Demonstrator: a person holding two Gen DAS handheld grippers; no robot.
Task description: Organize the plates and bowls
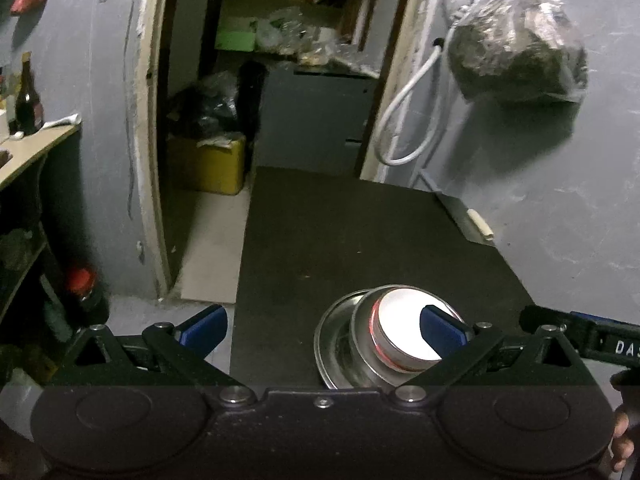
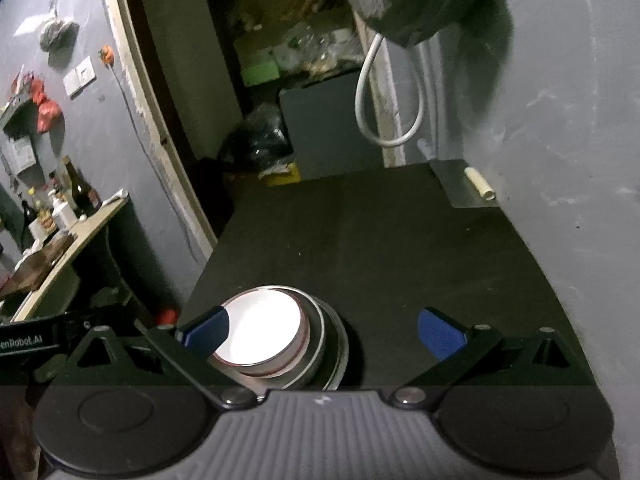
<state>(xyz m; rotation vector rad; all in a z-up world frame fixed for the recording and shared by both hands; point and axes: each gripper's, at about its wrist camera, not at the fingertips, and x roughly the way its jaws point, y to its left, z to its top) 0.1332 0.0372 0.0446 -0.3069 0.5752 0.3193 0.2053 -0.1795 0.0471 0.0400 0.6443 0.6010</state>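
A stack of dishes stands on the dark table (image 1: 340, 232): a steel plate (image 1: 326, 340) at the bottom, a steel bowl (image 1: 362, 340) on it, and a white bowl with a red rim (image 1: 400, 328) on top. My left gripper (image 1: 322, 326) is open and empty; its right finger overlaps the stack in view. In the right wrist view the stack, topped by the white bowl (image 2: 260, 332), sits at the lower left of the table (image 2: 400, 240). My right gripper (image 2: 322, 332) is open and empty, its left finger in front of the white bowl.
A grey wall (image 1: 560, 200) borders the table on the right, with a hanging plastic bag (image 1: 520, 52) and a white cable loop (image 1: 408, 120). A doorway to a cluttered room lies behind. A shelf with bottles (image 2: 76, 196) stands at the left.
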